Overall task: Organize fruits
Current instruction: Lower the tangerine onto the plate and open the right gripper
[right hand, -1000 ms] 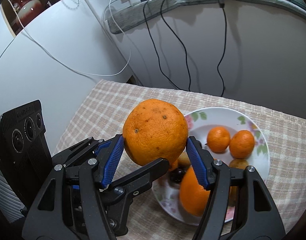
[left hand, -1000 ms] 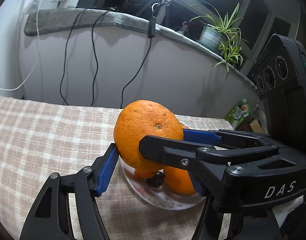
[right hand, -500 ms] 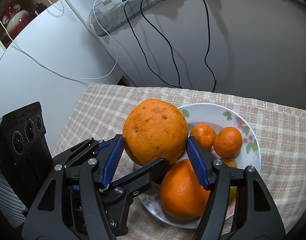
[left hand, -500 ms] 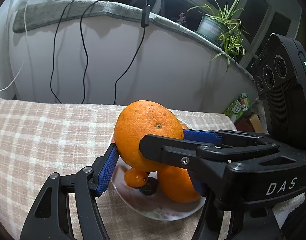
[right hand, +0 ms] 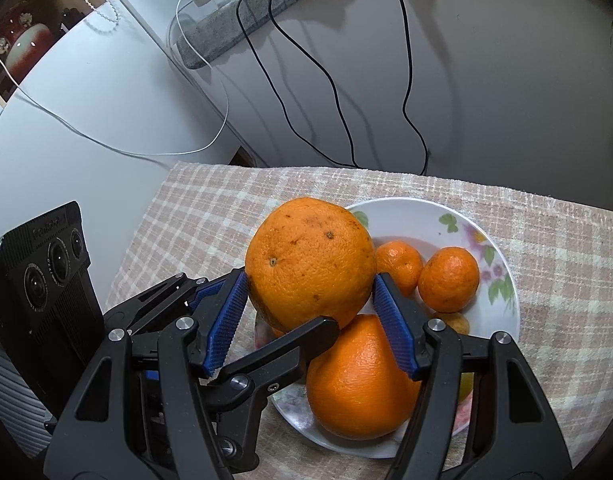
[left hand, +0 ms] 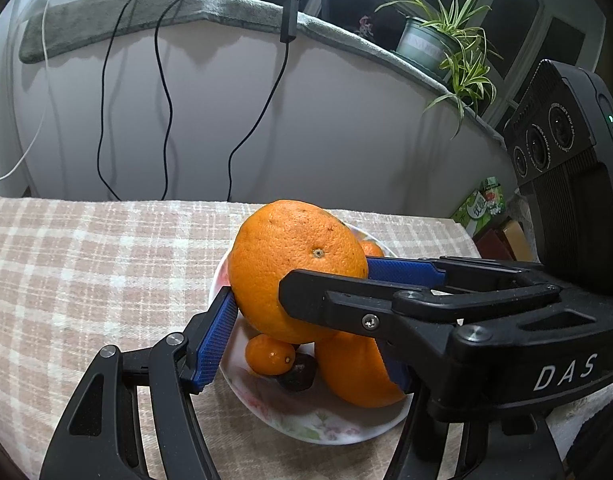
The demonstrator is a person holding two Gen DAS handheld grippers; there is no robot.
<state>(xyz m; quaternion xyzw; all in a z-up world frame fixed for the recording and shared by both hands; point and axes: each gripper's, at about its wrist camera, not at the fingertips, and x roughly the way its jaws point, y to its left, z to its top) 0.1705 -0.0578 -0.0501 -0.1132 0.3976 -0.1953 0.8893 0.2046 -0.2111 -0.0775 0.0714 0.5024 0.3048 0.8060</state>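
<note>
A large orange (left hand: 290, 264) hangs just above the flowered plate (left hand: 306, 428), gripped from two sides. My left gripper (left hand: 298, 296) is shut on it, one blue pad (left hand: 214, 340) pressed to its left flank. In the right wrist view, my right gripper (right hand: 310, 288) is shut on the same large orange (right hand: 310, 264), and a left finger (right hand: 278, 360) crosses under it. On the plate (right hand: 506, 280) lie a second large orange (right hand: 358, 380), two mandarins (right hand: 448, 278) and a yellowish fruit (right hand: 454, 324). A kumquat (left hand: 270, 354) and a dark fruit (left hand: 296, 372) lie under the held orange.
The table wears a beige checked cloth (left hand: 86, 280). Black cables (left hand: 166, 100) hang down the wall behind it from a grey padded ledge (left hand: 186, 8). A potted plant (left hand: 446, 44) stands on that ledge. A green box (left hand: 482, 204) sits past the table's right edge, a white cabinet (right hand: 66, 128) to its left.
Both grippers have carried the large orange a little further over the plate, so the plate and its fruit now lie more directly beneath it. Neither grip has changed.
</note>
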